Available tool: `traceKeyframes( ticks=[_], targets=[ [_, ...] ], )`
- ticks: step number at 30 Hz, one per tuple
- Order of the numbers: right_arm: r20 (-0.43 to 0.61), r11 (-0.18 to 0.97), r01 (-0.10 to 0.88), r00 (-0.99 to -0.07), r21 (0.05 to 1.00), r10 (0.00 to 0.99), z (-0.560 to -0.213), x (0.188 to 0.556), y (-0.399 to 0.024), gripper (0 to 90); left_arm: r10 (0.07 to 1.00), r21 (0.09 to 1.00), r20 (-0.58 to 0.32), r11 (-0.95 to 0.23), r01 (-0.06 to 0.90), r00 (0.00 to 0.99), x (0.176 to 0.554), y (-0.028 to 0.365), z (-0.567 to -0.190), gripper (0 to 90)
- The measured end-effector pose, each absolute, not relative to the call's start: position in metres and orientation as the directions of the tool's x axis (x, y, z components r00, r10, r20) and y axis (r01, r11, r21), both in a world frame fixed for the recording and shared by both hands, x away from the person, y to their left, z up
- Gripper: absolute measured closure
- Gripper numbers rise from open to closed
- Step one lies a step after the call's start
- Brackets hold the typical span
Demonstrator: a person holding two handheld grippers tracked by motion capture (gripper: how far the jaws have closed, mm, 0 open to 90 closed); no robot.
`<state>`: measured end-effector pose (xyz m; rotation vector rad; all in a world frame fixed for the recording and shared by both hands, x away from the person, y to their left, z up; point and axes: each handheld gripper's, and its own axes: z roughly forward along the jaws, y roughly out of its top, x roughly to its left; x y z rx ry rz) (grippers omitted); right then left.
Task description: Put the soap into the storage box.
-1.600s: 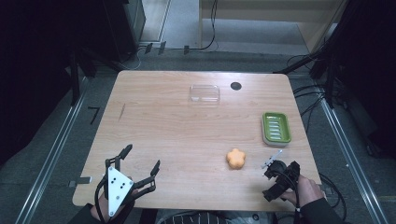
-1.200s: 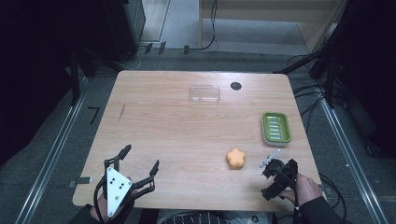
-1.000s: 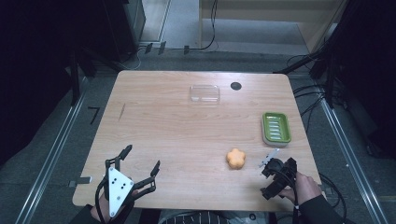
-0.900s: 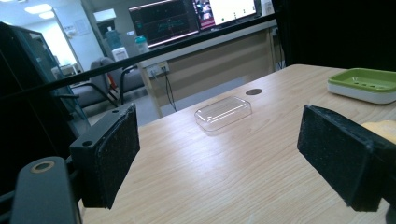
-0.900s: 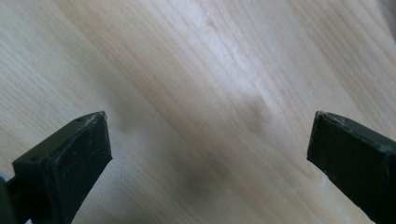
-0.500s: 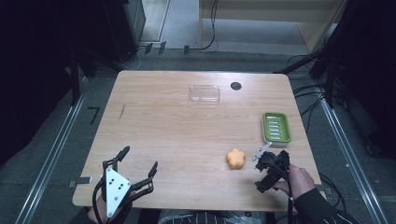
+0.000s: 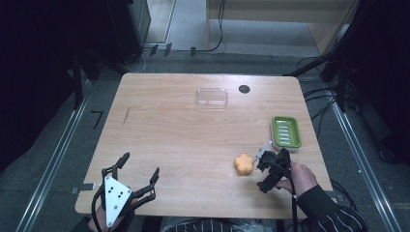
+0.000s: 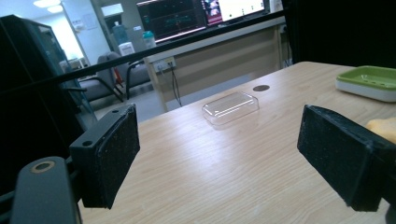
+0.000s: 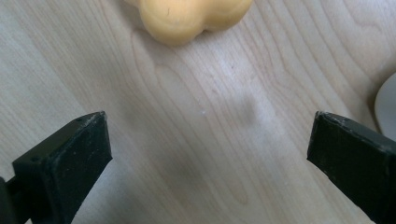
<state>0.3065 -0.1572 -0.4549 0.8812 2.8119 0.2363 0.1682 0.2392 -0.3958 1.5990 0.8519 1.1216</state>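
Where table [image 7: 183, 140] lies bare, orange soap [image 7: 243, 164].

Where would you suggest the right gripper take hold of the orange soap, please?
Probably across its middle, coming down from above. The soap is a low, lobed lump lying flat on the table, so its sides are the only faces to pinch. The right gripper is open beside it, with bare wood around it.

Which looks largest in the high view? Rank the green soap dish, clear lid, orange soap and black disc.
1. Green soap dish and clear lid: too alike to rank, and the lid lies farther from the camera.
2. Orange soap.
3. Black disc.
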Motion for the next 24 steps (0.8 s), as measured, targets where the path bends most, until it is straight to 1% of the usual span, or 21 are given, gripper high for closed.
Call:
traceKeyframes(
  ticks=[3,13,24],
  targets=[
    [-0.123,0.817,0.541,-0.813,0.201,0.569,-0.455,0.310,-0.154,0.0,0.896,0.953,0.280,-0.302,0.008,0.345,0.168,0.238,-0.396,13.0],
    [-0.132,0.851,0.484,-0.848,0.203,0.514,-0.455,0.318,-0.145,0.0,0.895,0.953,0.281,-0.303,0.010,0.346,0.169,0.237,-0.396,13.0],
    [-0.099,0.876,0.446,-0.878,0.184,0.468,-0.459,0.330,-0.131,0.0,0.895,0.953,0.280,-0.302,0.012,0.347,0.169,0.238,-0.396,13.0]
  ],
)
